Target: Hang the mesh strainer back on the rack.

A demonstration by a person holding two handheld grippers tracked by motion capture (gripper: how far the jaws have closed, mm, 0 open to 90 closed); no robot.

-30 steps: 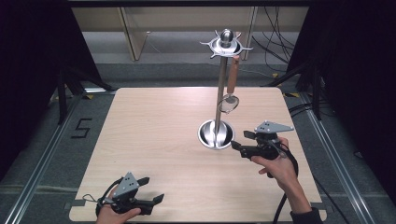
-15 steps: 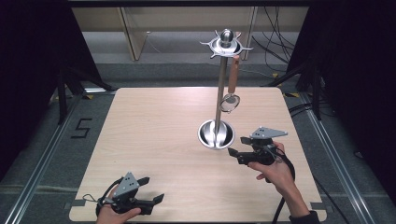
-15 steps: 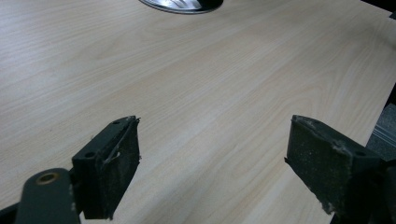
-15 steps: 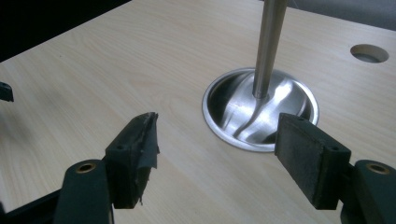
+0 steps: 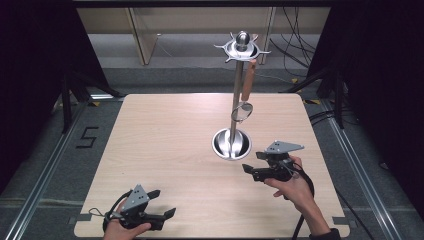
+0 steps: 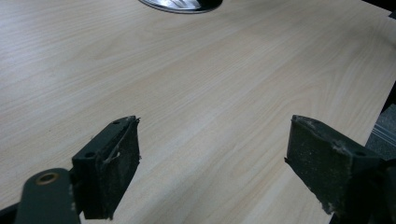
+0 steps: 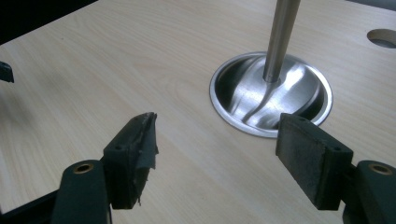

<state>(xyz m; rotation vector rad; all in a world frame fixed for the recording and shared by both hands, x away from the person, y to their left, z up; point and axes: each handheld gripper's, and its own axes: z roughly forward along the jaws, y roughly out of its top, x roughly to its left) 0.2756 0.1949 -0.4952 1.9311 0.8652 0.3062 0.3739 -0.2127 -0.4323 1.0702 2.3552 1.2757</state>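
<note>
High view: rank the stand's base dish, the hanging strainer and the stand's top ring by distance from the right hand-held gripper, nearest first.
From the right hand-held gripper:
1. Base dish, just up and left of it on the table.
2. Hanging strainer, partway up beside the pole, its brown handle hooked above.
3. Top ring, at the head of the pole, toward the table's far edge.
</note>
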